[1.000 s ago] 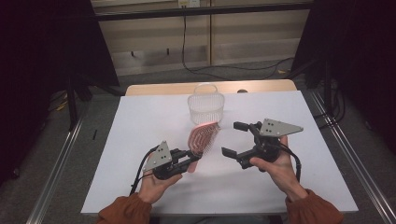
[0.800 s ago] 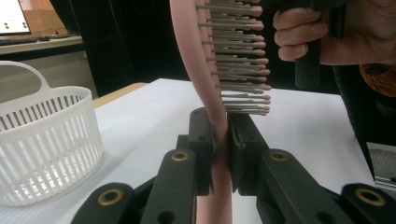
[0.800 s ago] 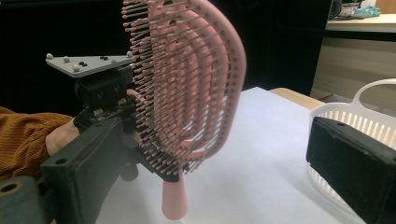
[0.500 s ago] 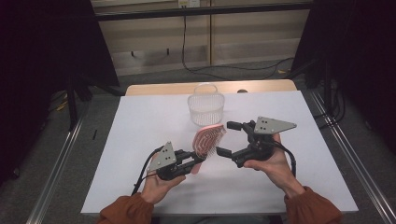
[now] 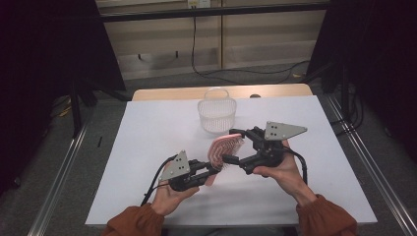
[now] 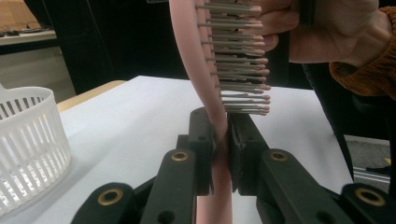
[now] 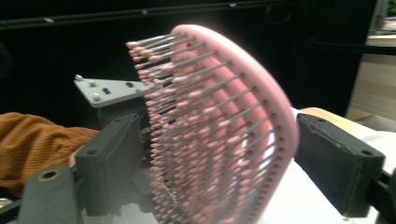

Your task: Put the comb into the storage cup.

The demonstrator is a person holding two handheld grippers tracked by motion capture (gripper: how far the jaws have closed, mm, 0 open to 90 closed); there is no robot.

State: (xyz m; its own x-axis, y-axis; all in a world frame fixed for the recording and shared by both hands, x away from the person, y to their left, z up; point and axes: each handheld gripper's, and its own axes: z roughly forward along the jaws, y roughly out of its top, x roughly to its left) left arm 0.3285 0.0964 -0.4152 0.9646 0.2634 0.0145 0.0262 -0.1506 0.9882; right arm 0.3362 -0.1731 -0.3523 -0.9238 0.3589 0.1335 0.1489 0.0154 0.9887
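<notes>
Left tool [image 5: 212, 169], near-left of the basket [image 5: 217, 117]: clamped tight on the pink hairbrush [image 5: 223, 150] at the handle neck, seen clearly in the left gripper view, where the hairbrush [image 6: 205, 84] stands upright between the closed jaws of the left tool [image 6: 221, 149]. Brush is held up off the white surface [image 5: 147, 132], just in front of the basket, not touching it. Bristles face the person's right side.

Right tool [image 5: 235, 146], near-right of the basket's front: jaws spread wide, straddling the brush head. In the right gripper view of the right tool [image 7: 233, 158], the hairbrush [image 7: 219, 140] sits between the pads with a gap on each side, no contact yet.

Step, judged: handover or two-tool regrasp, right tool lined up to take the head. Next move calls for closing the right tool on the head rim, not the bristles, then the left letting go. Basket beyond looks like the likely drop spot. Risk: pads slip on bristles.
</notes>
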